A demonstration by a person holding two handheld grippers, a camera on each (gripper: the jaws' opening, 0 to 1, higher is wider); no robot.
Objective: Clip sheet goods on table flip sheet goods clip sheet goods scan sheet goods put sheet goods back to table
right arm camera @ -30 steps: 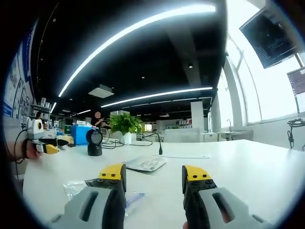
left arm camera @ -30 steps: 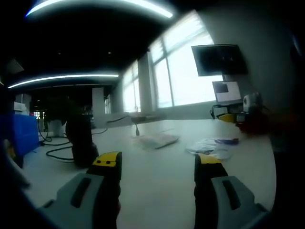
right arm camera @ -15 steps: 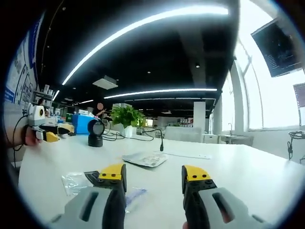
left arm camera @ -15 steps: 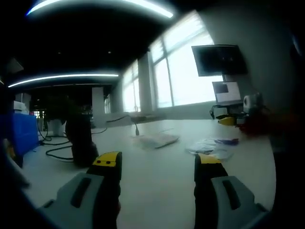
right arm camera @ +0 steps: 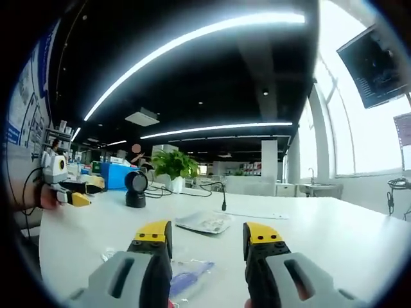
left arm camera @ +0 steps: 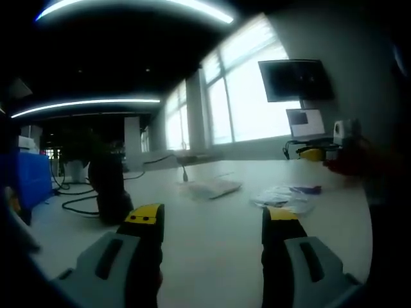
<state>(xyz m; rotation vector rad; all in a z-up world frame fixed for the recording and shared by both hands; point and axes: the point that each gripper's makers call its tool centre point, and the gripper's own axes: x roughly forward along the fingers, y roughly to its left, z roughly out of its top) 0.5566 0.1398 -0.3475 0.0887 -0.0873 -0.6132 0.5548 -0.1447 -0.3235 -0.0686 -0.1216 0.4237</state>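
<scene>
On the white table (left arm camera: 212, 224) lie two flat packets. A clear bag with blue print (left arm camera: 286, 194) is right of centre in the left gripper view and shows just past my right jaws as the clear bag (right arm camera: 186, 273). A pale sealed packet (left arm camera: 212, 187) lies farther off, seen also as the pale packet (right arm camera: 207, 221). A black scanner on a stand (left arm camera: 109, 189) stands at the left; the same scanner (right arm camera: 135, 188) is far left in the right gripper view. My left gripper (left arm camera: 210, 218) is open above bare table. My right gripper (right arm camera: 207, 234) is open, low over the clear bag.
Black cables (left arm camera: 80, 202) trail behind the scanner. A blue box (left arm camera: 29, 179) stands at the left edge. A potted plant (right arm camera: 174, 168) sits at the table's far side. A monitor (left arm camera: 294, 80) hangs on the right wall above a laptop (left arm camera: 306, 124).
The right gripper has moved forward and lower, so the clear bag now sits under its jaws. In the left gripper view the other gripper at the right edge has risen slightly.
</scene>
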